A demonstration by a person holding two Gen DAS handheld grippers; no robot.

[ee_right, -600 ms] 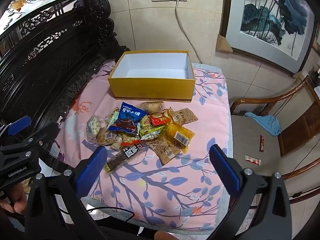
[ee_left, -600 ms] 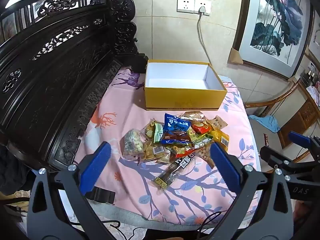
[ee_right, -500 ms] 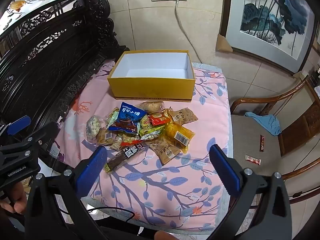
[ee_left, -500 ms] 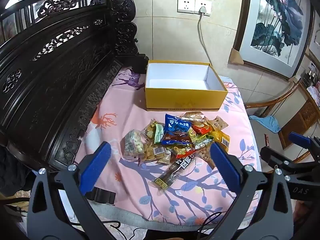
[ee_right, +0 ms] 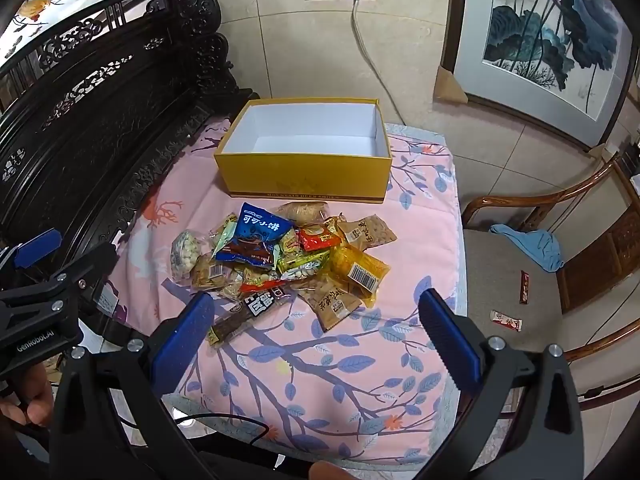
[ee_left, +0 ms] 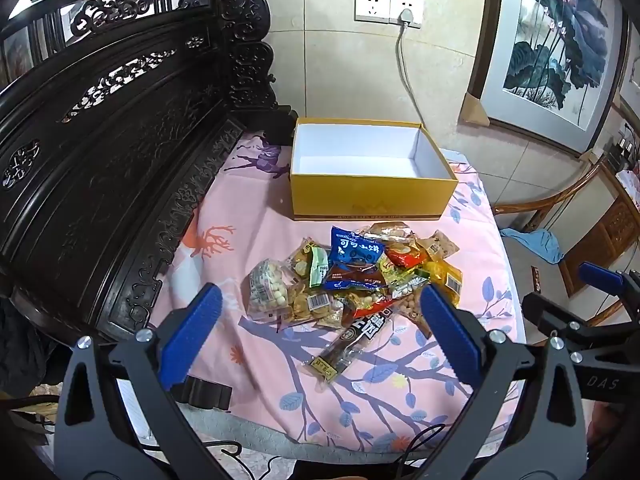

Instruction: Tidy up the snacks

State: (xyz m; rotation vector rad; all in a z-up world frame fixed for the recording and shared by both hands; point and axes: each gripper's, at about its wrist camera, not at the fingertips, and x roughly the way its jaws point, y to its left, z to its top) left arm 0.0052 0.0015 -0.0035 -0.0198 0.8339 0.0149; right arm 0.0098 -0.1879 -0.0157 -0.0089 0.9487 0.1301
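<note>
So: both grippers, left gripper (ee_left: pixel 320 328) and right gripper (ee_right: pixel 312 328), hover empty with jaws wide over the snack pile (ee_right: pixel 280 256) before the seemingly empty yellow box (ee_right: pixel 308 184); best start with the loose dark bar (ee_right: pixel 248 312), pinched across its width.

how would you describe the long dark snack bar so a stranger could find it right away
Start at the yellow box on the pink floral cloth; the snack pile lies just in front. The long dark bar juts from the pile's near edge, the only slim dark wrapper with bold white characters.
</note>
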